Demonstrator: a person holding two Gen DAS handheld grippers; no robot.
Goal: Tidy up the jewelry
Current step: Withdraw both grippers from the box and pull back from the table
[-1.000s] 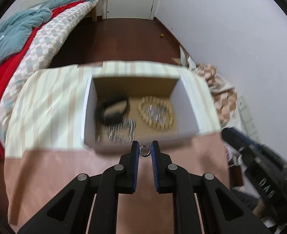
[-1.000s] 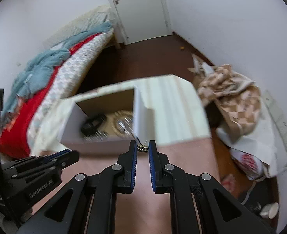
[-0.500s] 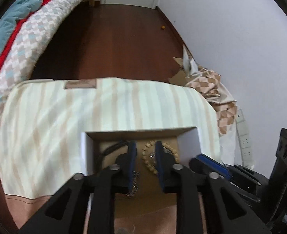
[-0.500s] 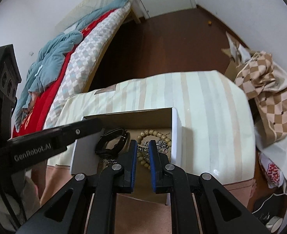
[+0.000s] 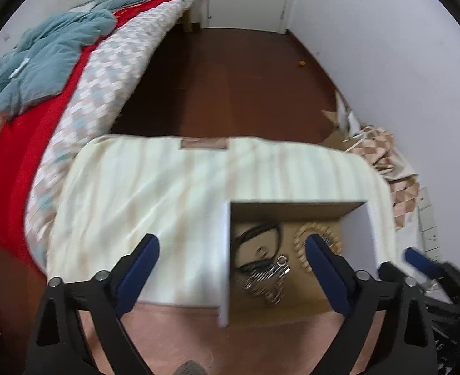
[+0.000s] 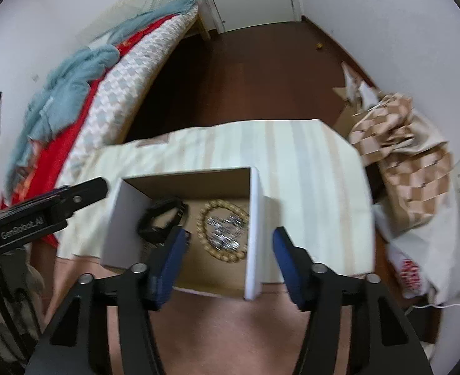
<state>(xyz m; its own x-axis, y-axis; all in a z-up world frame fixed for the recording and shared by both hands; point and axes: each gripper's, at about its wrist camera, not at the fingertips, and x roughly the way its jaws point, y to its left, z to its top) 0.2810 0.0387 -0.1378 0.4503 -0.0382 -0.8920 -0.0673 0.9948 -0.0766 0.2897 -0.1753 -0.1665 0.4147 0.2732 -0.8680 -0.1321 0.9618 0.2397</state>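
Striped tablecloth (image 6: 308, 168), open jewelry box (image 6: 254, 234), both tools just spread, empty, left tool (image 5: 231, 261) marked "GenRobot.AI", right tool (image 6: 228, 250)

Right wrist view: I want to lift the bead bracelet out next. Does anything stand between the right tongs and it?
Partly. The open right tongs straddle the box's white side wall, which stands just right of the bead bracelet. A silver chain lies heaped inside the bracelet's ring.
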